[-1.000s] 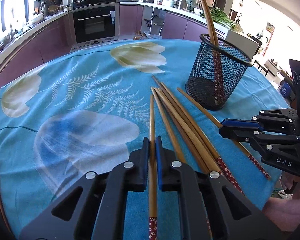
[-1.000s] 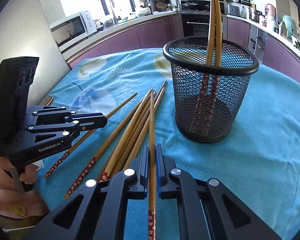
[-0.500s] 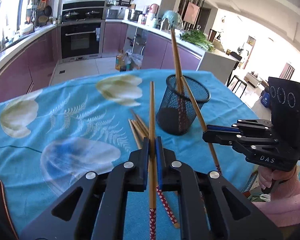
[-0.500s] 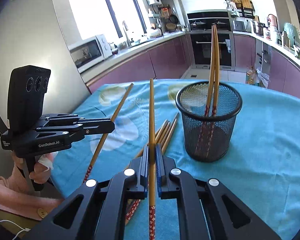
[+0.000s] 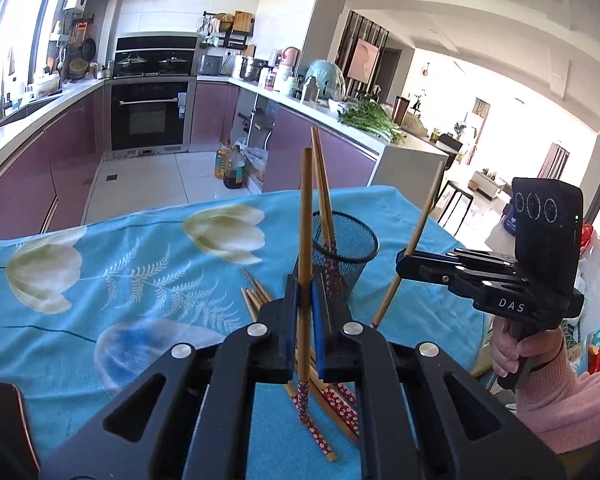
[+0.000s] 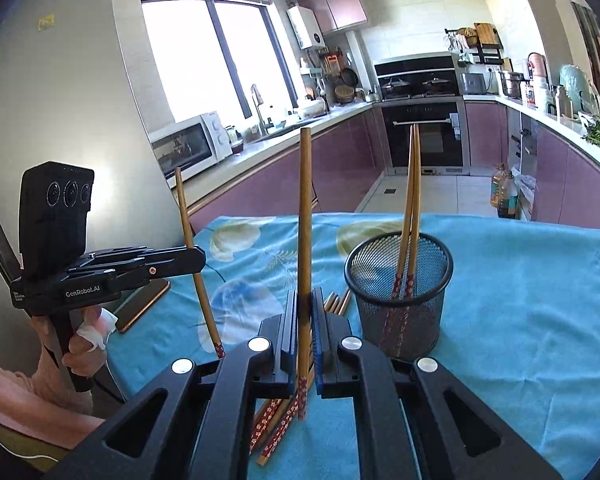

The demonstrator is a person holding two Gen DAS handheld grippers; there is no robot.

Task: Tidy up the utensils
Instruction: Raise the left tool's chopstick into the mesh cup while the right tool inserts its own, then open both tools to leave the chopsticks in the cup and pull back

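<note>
My left gripper [image 5: 306, 304] is shut on a bamboo chopstick [image 5: 305, 220] that stands nearly upright, its red patterned end hanging below the jaws. My right gripper [image 6: 305, 312] is shut on another chopstick [image 6: 305, 208], also near upright. Each shows in the other's view: the right gripper [image 5: 404, 260] with its chopstick [image 5: 420, 232], the left gripper [image 6: 198, 258] with its chopstick [image 6: 190, 232]. Both hang above the table, short of the black mesh cup [image 6: 400, 308], which holds two chopsticks [image 6: 412, 192]. Several loose chopsticks [image 6: 276, 420] lie beneath the grippers.
A blue floral tablecloth [image 5: 100, 280] covers the table. A dark phone [image 6: 144, 308] lies at the table's left edge. A hand in a pink sleeve [image 5: 556, 400] holds each gripper. Purple kitchen cabinets and an oven [image 5: 150, 116] stand beyond the table.
Both grippers rose off the table, each lifting its chopstick out of the pile. The views tilted up, and the chopsticks now stand steeper, closer to upright.
</note>
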